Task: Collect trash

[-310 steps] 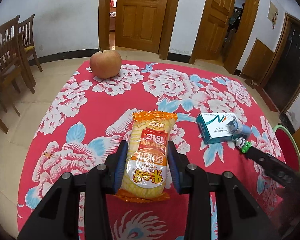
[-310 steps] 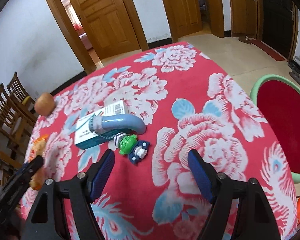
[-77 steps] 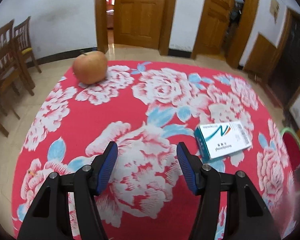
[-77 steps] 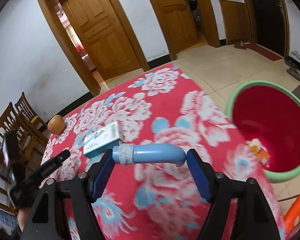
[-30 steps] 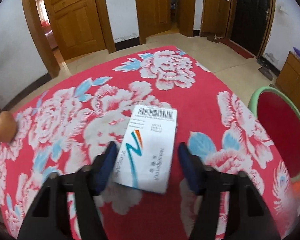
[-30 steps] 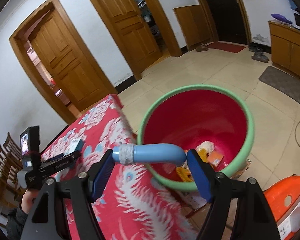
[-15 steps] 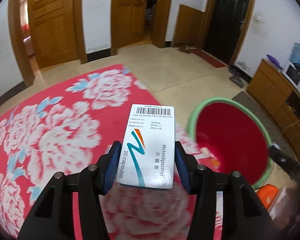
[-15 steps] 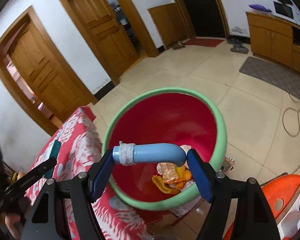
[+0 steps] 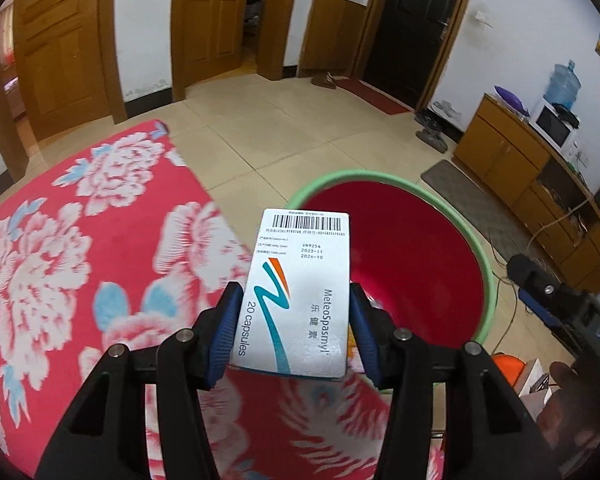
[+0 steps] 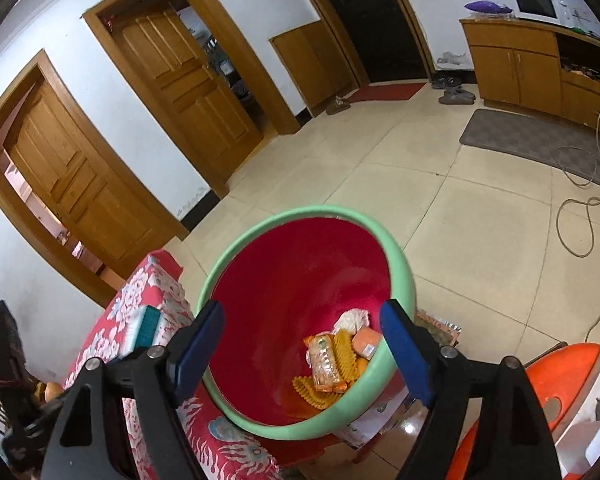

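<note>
- My left tool is pinching the medicine box by its long sides, flat face up. The box hangs over the near edge of the desk, its far end just reaching the rim of the green tub.
- To do this drop well I'd carry it further right until the whole box sits over the red inside, then let go. Release now and I reckon it clips the rim or lands on the cloth.
- The left tool tilts steeply down and forward, so the box should slide off nose first.
- My right tool hangs right over the tub, angled down. Its jaws have just been opening and are spread wide with nothing between them.
- Snack wrappers already lie in the bottom.
</note>
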Available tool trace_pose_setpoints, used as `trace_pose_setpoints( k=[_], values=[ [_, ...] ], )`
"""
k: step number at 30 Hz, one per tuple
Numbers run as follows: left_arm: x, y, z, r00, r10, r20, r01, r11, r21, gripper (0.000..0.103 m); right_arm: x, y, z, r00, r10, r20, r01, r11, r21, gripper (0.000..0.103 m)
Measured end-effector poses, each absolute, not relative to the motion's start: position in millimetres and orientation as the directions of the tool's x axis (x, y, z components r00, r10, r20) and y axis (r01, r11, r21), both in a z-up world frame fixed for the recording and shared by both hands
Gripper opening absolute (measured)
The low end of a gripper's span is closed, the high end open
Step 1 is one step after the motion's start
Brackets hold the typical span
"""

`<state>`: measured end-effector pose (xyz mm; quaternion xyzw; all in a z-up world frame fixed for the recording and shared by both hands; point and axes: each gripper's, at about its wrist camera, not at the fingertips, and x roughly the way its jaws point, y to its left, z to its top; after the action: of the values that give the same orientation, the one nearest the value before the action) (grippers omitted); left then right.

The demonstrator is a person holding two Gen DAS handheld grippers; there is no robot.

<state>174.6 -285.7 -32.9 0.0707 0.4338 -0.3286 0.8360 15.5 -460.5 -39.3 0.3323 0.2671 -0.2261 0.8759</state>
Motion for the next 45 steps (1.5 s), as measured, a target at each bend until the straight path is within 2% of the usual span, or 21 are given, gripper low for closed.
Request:
trace_pose_setpoints(
  k=[5, 8, 13, 28, 35, 38, 43, 45],
  values=[
    [164.7, -312.9, -37.1, 0.378, -0.493, -0.783, 0.652, 0.743, -0.153, 0.054, 5.4, -463.6, -32.1, 0.768, -0.231, -0.597, 0.572, 0.667, 0.478, 0.082],
    [161.3, -321.9, -39.5, 0.377, -0.479, -0.792, 0.655, 0.743, -0.138, 0.062, 2.6, -464.4, -30.3, 0.771, -0.232, -0.593, 0.571, 0.664, 0.483, 0.082],
    [158.6, -315.5, -38.6, 0.385, -0.471, -0.793, 0.633, 0.761, -0.145, 0.064, 1.8, -463.3, -28.1, 0.773, -0.223, -0.594, 0.564, 0.669, 0.484, 0.082],
    [138.7, -229.1, -7.5, 0.497, -0.398, -0.771, 0.463, 0.873, -0.153, 0.066, 2.1, -408.3, -12.6, 0.799, -0.129, -0.588, 0.458, 0.763, 0.455, 0.086],
    [114.9, -178.7, 13.2, 0.578, -0.324, -0.749, 0.374, 0.921, -0.110, 0.074, -0.7, -369.1, -4.3, 0.811, -0.057, -0.582, 0.367, 0.824, 0.431, 0.086],
    [100.7, -156.0, 21.9, 0.634, -0.266, -0.726, 0.311, 0.947, -0.076, 0.080, -5.3, -351.9, 0.6, 0.818, -0.042, -0.573, 0.336, 0.844, 0.418, 0.092],
    [82.9, -126.0, 28.6, 0.686, -0.184, -0.704, 0.218, 0.975, -0.042, 0.081, -12.6, -323.1, 6.4, 0.820, -0.034, -0.571, 0.296, 0.879, 0.374, 0.102],
    [75.4, -114.6, 29.4, 0.701, -0.160, -0.695, 0.190, 0.981, -0.034, 0.081, -16.6, -314.5, 8.5, 0.821, -0.027, -0.570, 0.278, 0.891, 0.359, 0.102]
  ],
)
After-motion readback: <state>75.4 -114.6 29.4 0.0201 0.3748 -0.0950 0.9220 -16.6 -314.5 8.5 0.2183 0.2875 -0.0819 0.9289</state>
